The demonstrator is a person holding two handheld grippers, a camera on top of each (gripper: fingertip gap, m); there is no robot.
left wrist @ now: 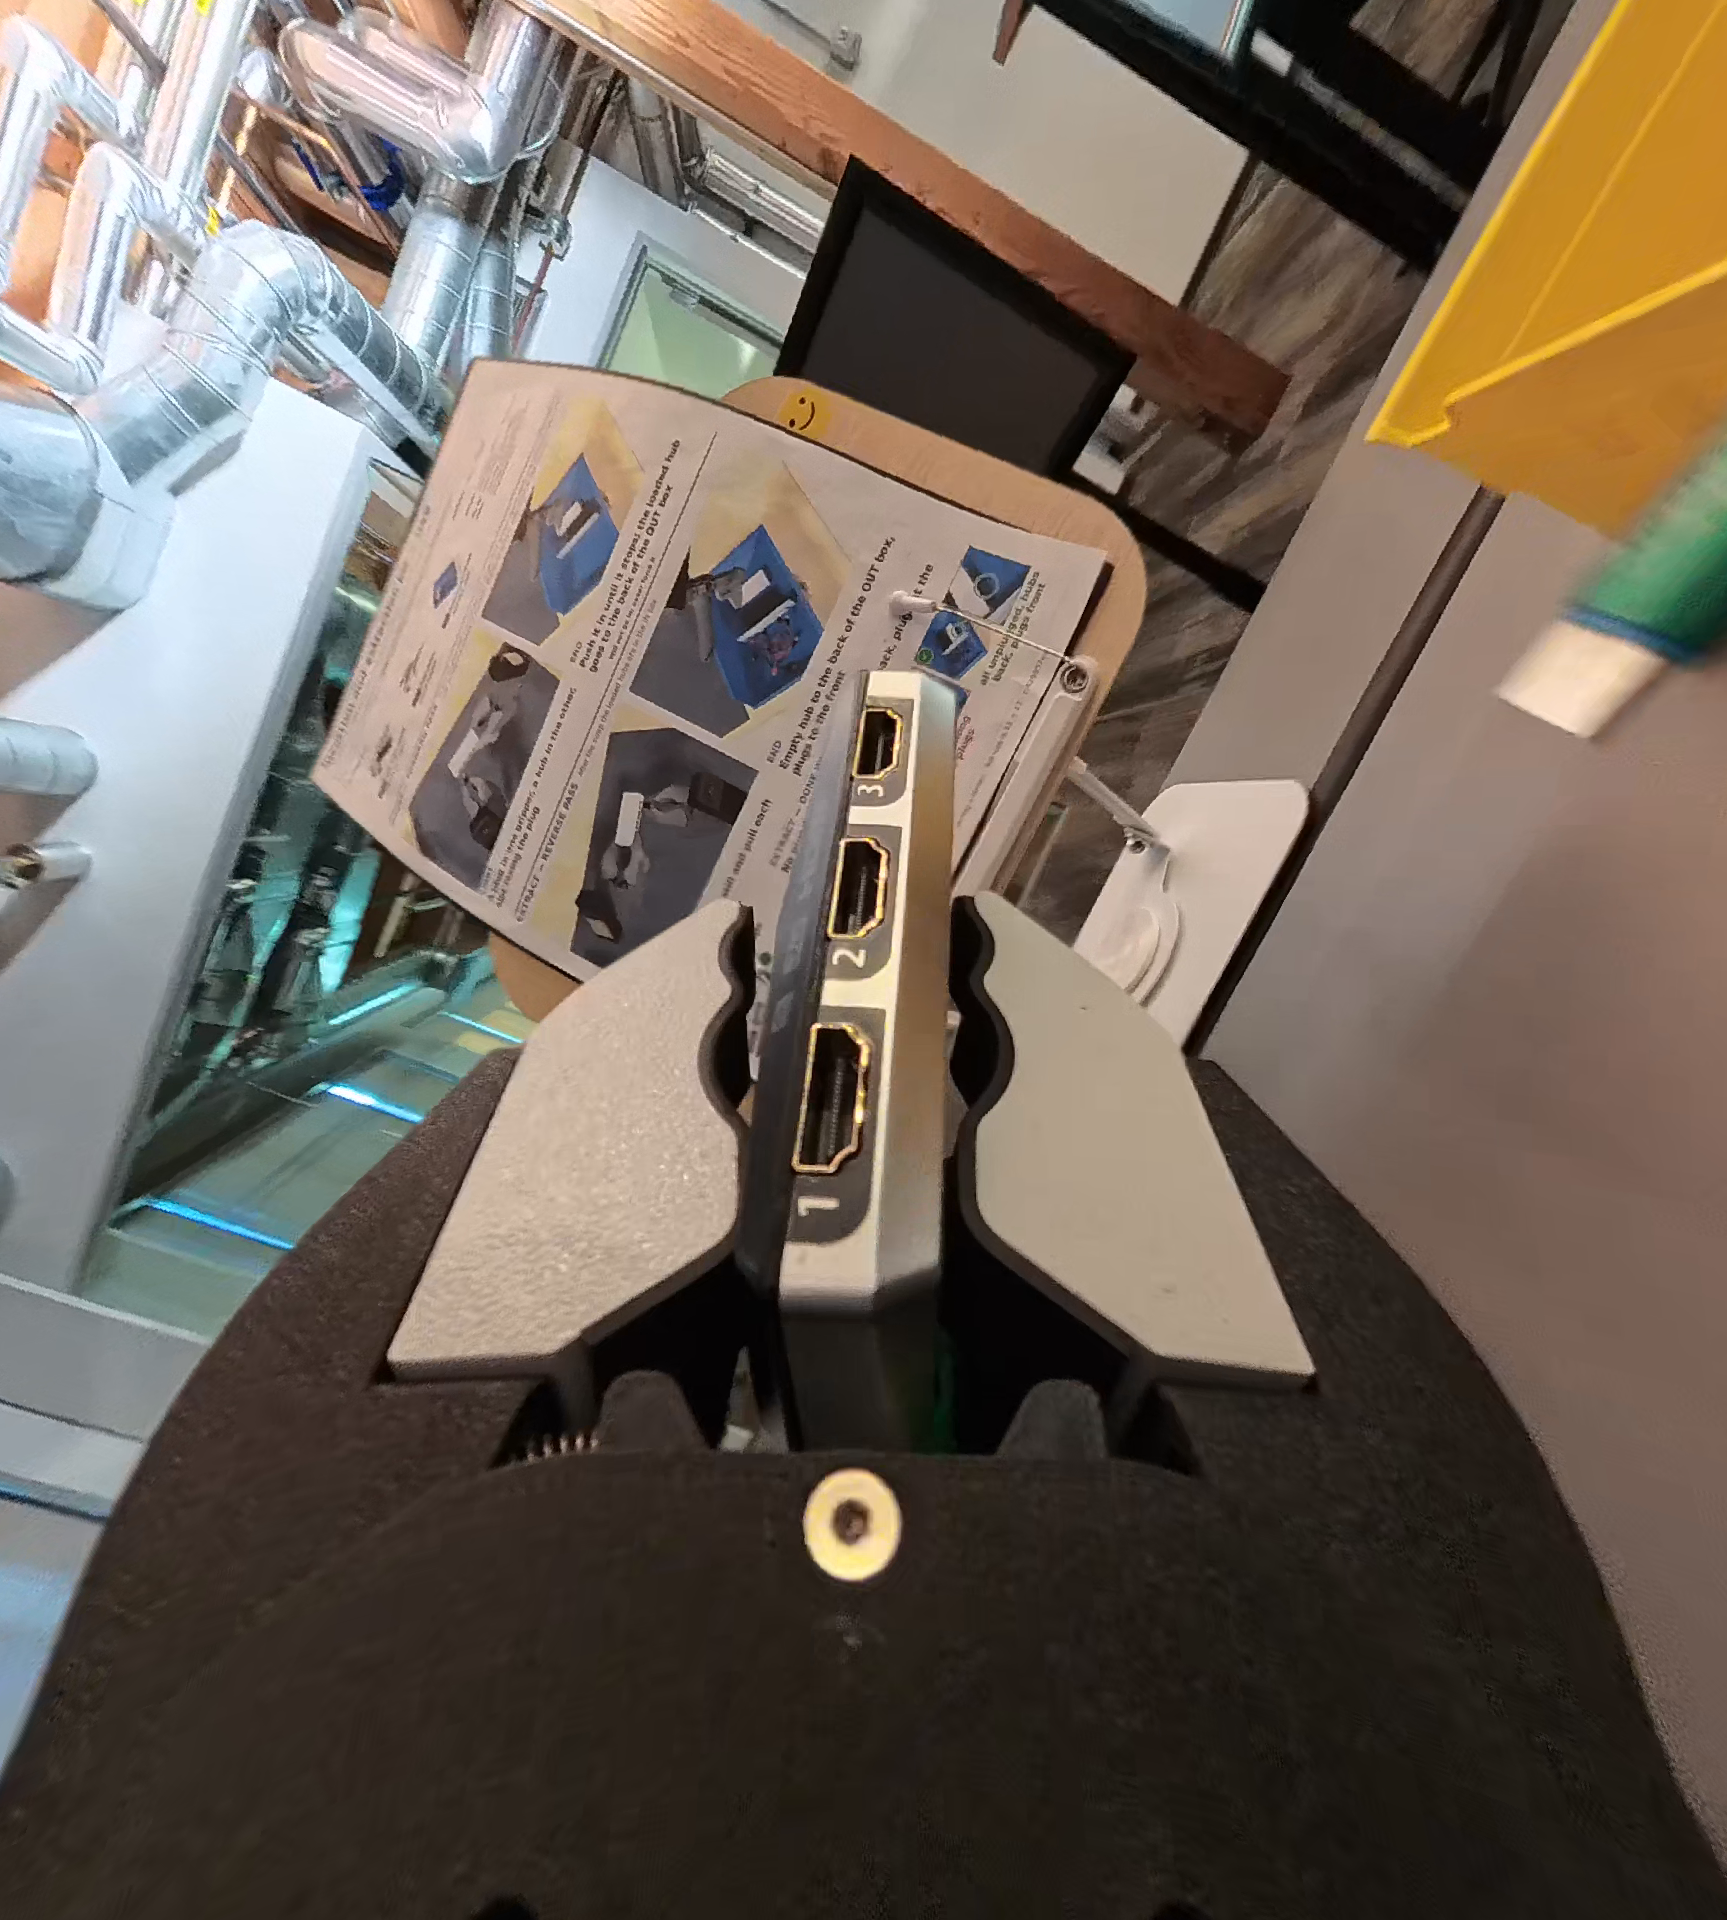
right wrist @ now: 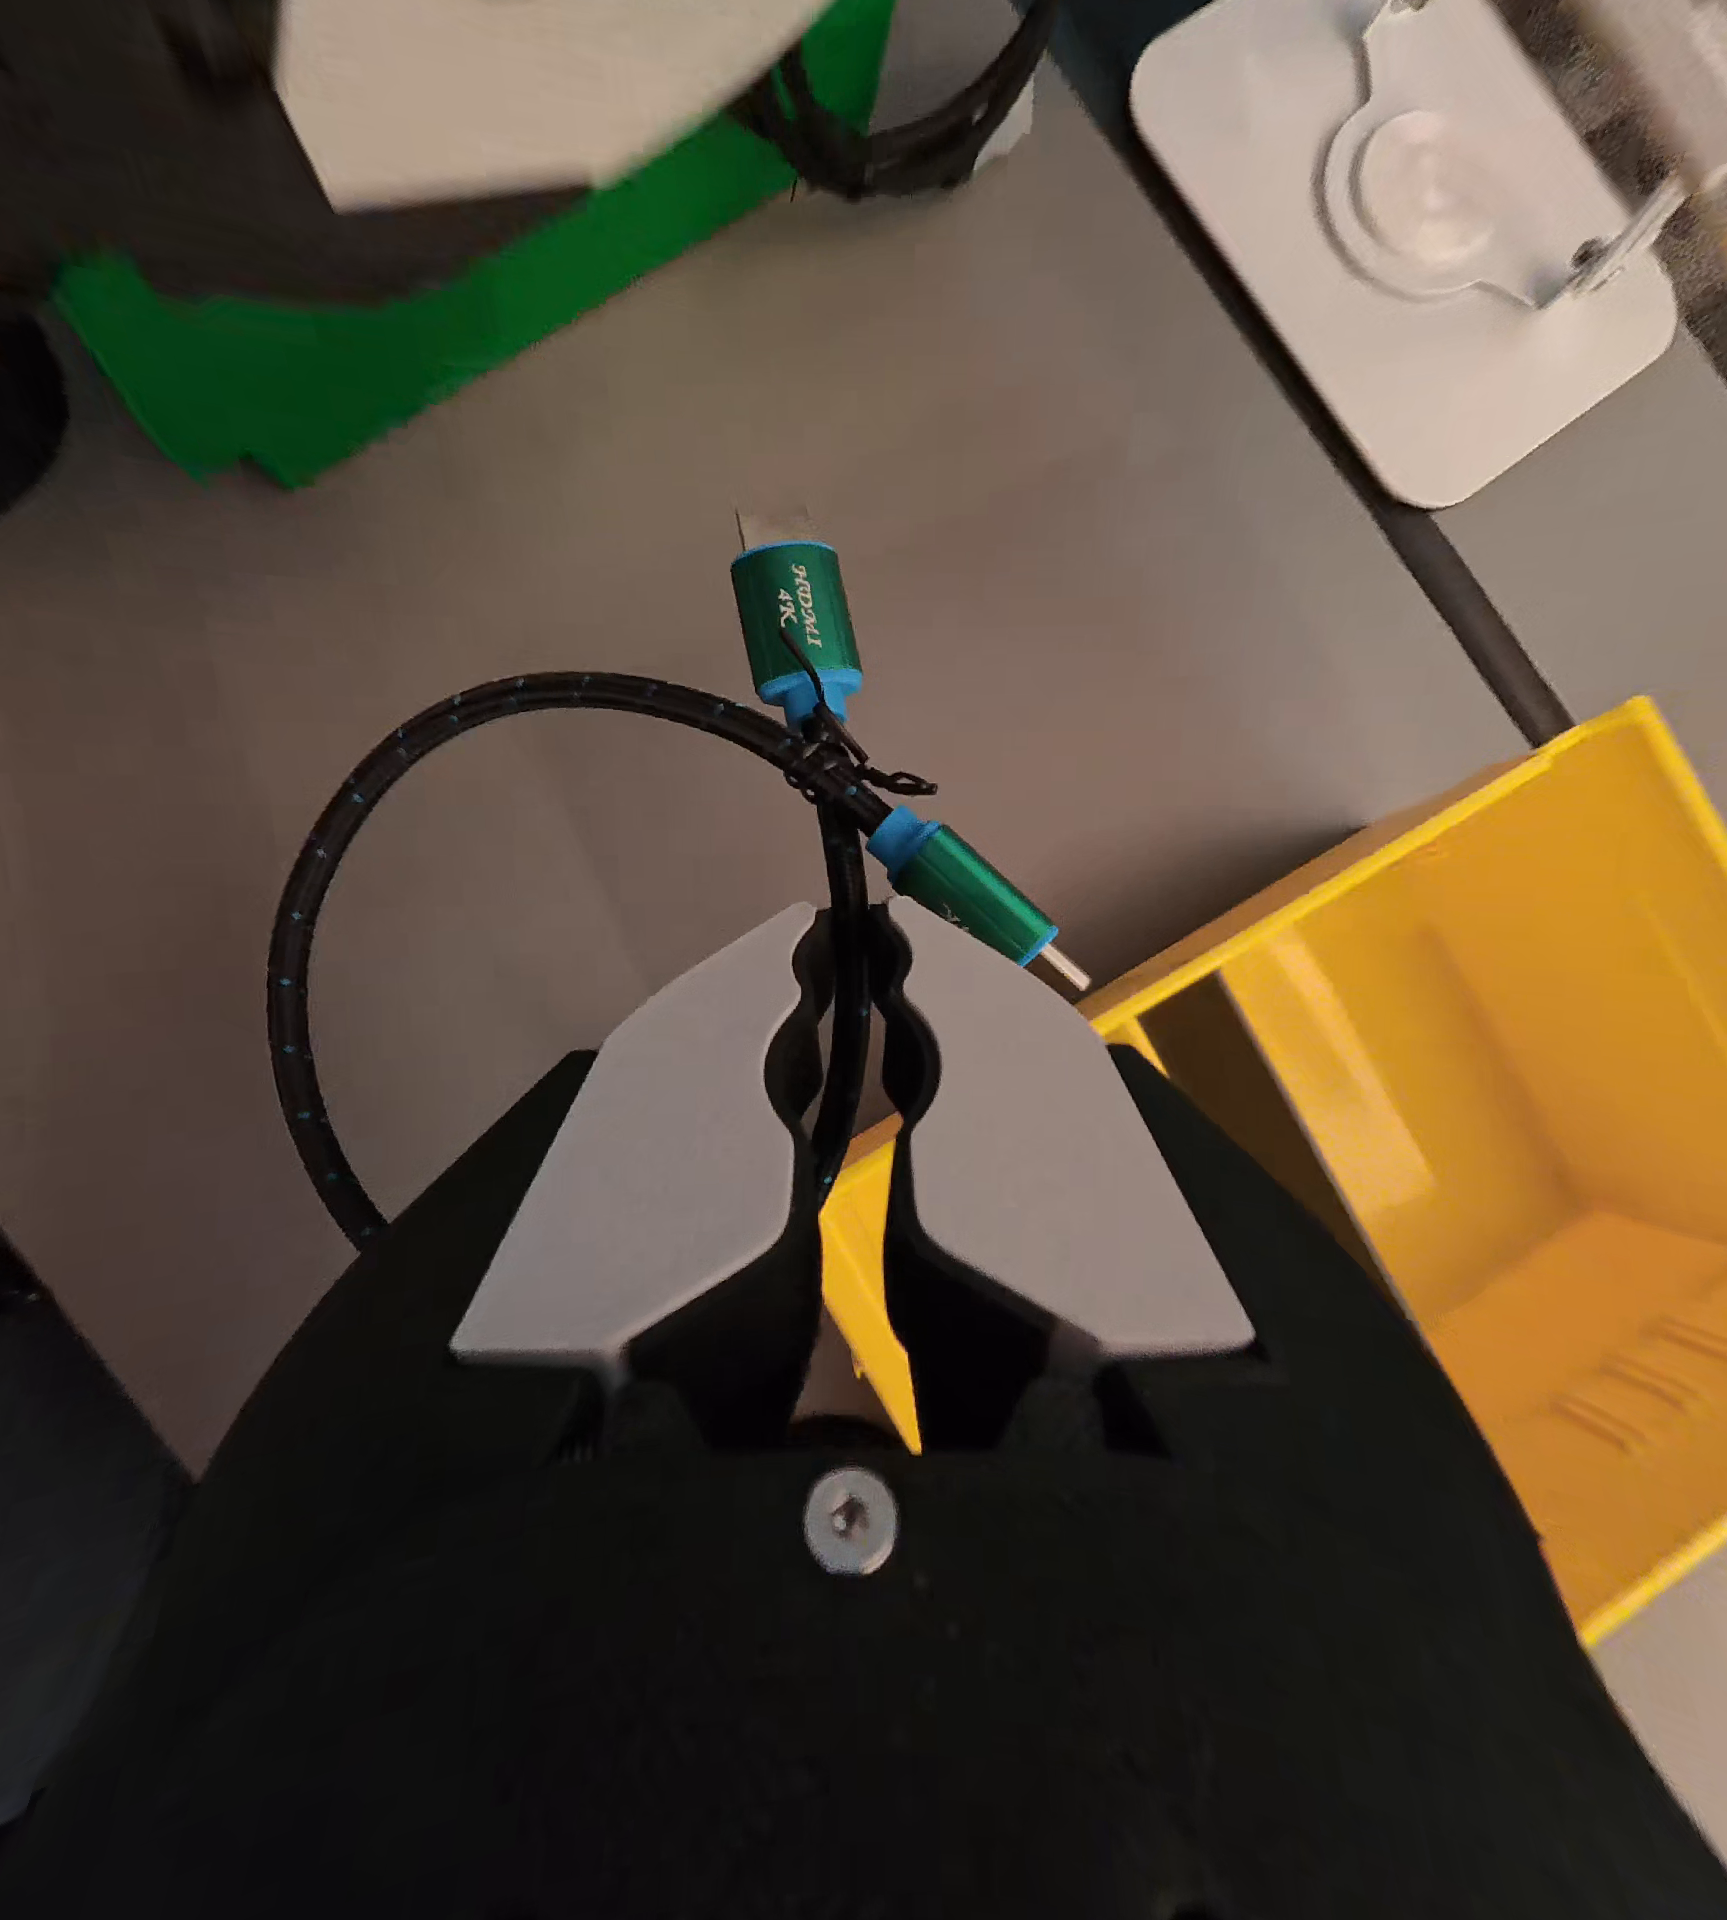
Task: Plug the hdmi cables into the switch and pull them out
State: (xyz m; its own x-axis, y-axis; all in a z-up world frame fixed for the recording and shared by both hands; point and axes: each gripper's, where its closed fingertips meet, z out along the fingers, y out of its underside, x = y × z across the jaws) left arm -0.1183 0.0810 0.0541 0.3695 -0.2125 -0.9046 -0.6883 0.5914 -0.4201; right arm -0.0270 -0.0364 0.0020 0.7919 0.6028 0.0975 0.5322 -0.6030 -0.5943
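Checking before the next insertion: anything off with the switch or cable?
Switch sits clamped in the left gripper, all three ports empty. Odd part: the right gripper pinches the HDMI cable mid-cord, not by a plug; both green plugs are tied together and dangle free.

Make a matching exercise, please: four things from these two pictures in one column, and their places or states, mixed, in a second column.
1. switch
2. HDMI cable
3. yellow bin
4. instruction sheet

a. clamped in the right gripper
b. empty, beside that gripper
c. held on edge in the left gripper, all three visible ports free
d. propped up behind the switch

Pairs: 1-c, 2-a, 3-b, 4-d
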